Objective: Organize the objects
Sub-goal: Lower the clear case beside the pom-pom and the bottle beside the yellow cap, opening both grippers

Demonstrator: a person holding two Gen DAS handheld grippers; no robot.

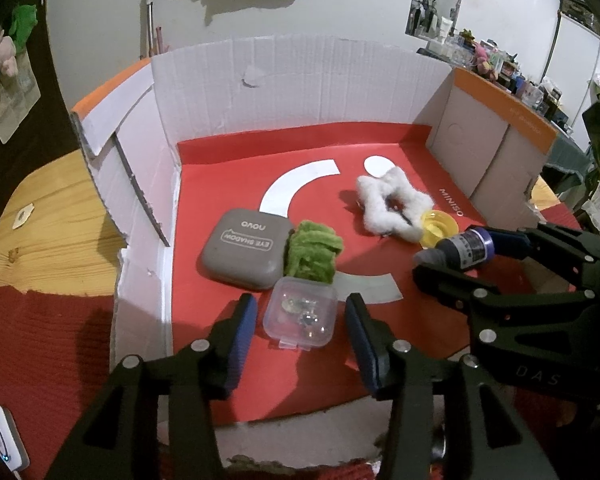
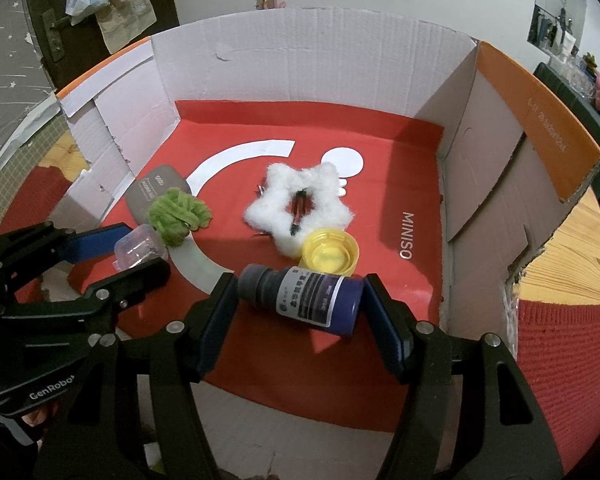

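- My left tongs stand spread around the small clear plastic case; there is a gap on both sides, so the pads do not press it, and it rests on the red floor of the cardboard box.
- My right tongs straddle the dark purple bottle, which lies on its side across the jaws. One pad sits at its base and the other at its cap end, pinching it lengthwise.
- The yellow cap lies open side up just behind the bottle, touching the white fluffy star.
- The green fuzzy scrunchie sits just behind the clear case, against the grey eye-shadow compact.
- All of these lie inside the box.
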